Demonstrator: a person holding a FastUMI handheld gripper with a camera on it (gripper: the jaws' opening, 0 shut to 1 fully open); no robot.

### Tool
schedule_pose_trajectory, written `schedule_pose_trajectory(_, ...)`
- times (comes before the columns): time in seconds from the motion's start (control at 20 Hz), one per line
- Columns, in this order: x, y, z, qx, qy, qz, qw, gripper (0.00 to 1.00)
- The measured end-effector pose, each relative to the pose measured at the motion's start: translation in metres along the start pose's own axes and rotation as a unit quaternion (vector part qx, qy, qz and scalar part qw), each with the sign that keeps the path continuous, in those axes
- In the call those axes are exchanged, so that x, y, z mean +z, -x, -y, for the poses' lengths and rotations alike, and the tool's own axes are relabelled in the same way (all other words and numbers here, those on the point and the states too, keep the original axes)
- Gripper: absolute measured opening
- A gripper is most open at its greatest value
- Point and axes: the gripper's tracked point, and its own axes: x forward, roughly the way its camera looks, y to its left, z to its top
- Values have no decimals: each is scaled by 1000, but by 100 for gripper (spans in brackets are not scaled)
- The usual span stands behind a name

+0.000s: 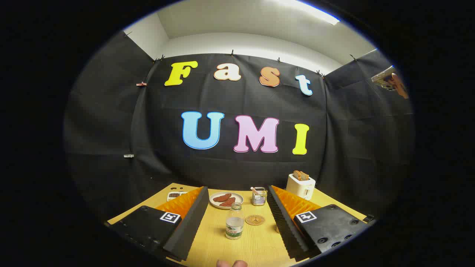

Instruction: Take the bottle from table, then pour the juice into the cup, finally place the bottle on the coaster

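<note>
One clear bottle (235, 221) stands upright on the yellow wooden table (256, 244), between the two fingers of the gripper (237, 217) but touching neither, with open table on both sides of it. Its cap is off and a little clear liquid sits in its lower part, above a label. The fingers are spread wide, their dark ridged pads (193, 222) slanting outward and holding nothing. Just beside the bottle, to its right, lies a round brown coaster (255, 220), flat on the table and apart from the bottle. Beyond the bottle sits a white plate (226, 200) with reddish-brown pieces on it, and near that a small metal basket (259, 196). Farther right stands a white toaster (300, 186) with toast in its slots. Past the left finger is a small white tray (174, 195) with dark contents.
</note>
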Motion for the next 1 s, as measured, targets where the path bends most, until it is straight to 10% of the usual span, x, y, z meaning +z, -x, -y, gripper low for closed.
schedule_pose_trajectory(1.0, -6, -6, 13, -13, 3, -1, 1000, 96)
